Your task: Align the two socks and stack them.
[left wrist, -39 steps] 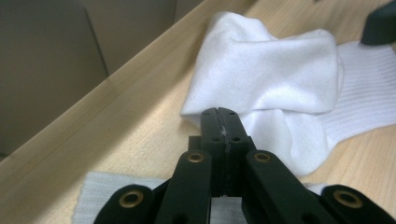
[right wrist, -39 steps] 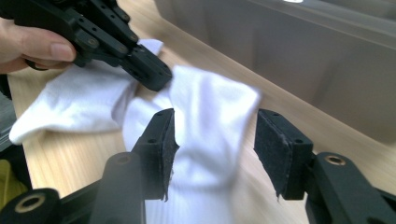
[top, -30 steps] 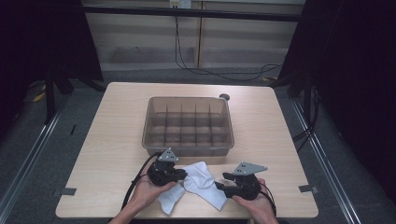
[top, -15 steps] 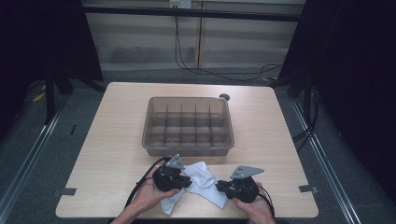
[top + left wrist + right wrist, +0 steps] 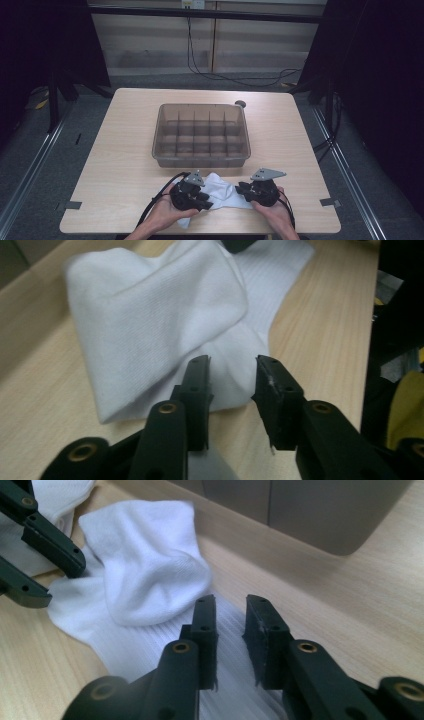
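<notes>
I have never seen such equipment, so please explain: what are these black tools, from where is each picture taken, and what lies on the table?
A person holds two hand tools, the left gripper and the right gripper, each with two black jaws. The high view looks down on the table from above. The other two pictures come from small cameras riding on each gripper, looking along its jaws. On the table stand a brown bin with compartments and, nearer the person, a white sock. Both grippers have just been opening slightly: their jaws stand a little apart over the sock, with fabric seen in the gaps. Neither seems to pinch it.
</notes>
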`<action>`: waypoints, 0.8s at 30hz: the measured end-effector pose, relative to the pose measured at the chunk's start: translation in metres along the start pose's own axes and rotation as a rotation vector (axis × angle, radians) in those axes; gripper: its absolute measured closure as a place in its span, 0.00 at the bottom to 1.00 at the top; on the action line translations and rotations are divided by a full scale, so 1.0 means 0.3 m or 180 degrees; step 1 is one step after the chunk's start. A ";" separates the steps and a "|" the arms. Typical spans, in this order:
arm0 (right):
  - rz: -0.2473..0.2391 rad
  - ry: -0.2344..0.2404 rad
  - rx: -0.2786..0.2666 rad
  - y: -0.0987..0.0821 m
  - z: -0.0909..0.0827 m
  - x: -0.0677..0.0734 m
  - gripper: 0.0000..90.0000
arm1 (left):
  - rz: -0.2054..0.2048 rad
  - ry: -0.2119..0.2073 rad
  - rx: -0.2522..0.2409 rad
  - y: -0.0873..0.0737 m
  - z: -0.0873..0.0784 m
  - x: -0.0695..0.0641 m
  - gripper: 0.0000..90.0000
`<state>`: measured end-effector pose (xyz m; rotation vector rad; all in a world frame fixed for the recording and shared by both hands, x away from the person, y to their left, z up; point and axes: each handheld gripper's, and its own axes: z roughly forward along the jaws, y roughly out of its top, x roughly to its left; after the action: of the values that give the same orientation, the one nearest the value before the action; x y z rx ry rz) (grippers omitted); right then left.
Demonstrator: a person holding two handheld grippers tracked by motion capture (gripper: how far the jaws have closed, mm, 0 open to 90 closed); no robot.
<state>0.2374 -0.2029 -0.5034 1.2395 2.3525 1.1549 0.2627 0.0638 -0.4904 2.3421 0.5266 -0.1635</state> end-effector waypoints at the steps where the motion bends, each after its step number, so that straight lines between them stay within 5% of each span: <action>1: 0.0022 -0.0023 -0.0023 -0.001 -0.007 0.004 0.81 | -0.0005 0.0010 -0.0007 0.000 -0.003 0.002 0.73; 9: -0.0046 0.0046 -0.0011 -0.028 -0.066 0.055 0.85 | -0.0081 0.0125 -0.0397 -0.002 -0.074 0.039 0.81; 13: -0.0054 0.0073 0.0056 -0.041 -0.056 0.057 0.85 | -0.0286 0.0321 -0.0459 -0.008 -0.063 0.080 0.75; 17: -0.0055 0.0059 0.0088 -0.042 -0.049 0.050 0.86 | -0.0164 0.0418 -0.0263 -0.010 -0.021 0.077 0.74; 24: 0.0038 -0.0112 0.0086 -0.046 -0.068 -0.015 0.83 | -0.0111 0.0167 -0.0149 0.003 -0.004 0.039 0.71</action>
<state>0.2212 -0.2218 -0.5009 1.2740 2.3456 1.0995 0.2736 0.0678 -0.4921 2.2979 0.5910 -0.1050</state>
